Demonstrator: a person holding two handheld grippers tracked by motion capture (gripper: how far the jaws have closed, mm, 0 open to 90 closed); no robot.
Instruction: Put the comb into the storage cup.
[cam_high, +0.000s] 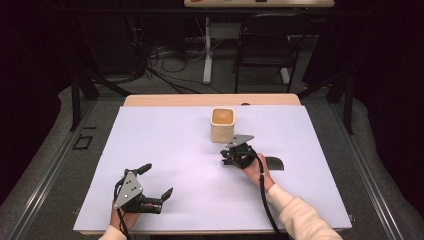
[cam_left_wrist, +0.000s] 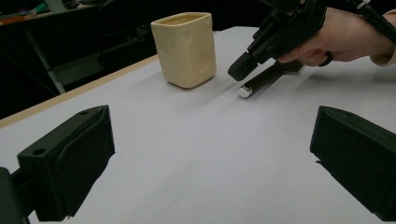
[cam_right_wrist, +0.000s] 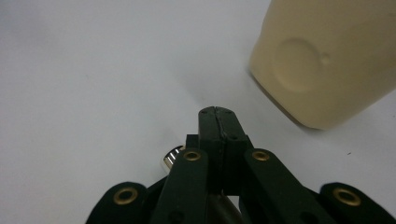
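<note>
A cream cup (cam_high: 222, 124) with rounded corners stands upright at the middle back of the white sheet (cam_high: 165, 140). Just in front of it my right gripper (cam_high: 226, 161) is shut, its jaws pressed together with nothing between the tips (cam_right_wrist: 217, 116). Under it a tool with a shiny metal handle (cam_left_wrist: 256, 84) lies flat on the sheet, its round end (cam_right_wrist: 173, 156) beside the jaws. Its dark flat end (cam_high: 274, 163) sticks out to the right of the hand. My left gripper (cam_high: 158, 180) rests near the front left, jaws wide open and empty (cam_left_wrist: 210, 163).
The cup (cam_left_wrist: 184, 49) stands close behind the right gripper (cam_left_wrist: 280, 32) and its jaw tips. The table's wooden back edge (cam_high: 210, 100) runs behind the sheet. A black chair (cam_high: 265, 45) and cables sit on the floor beyond.
</note>
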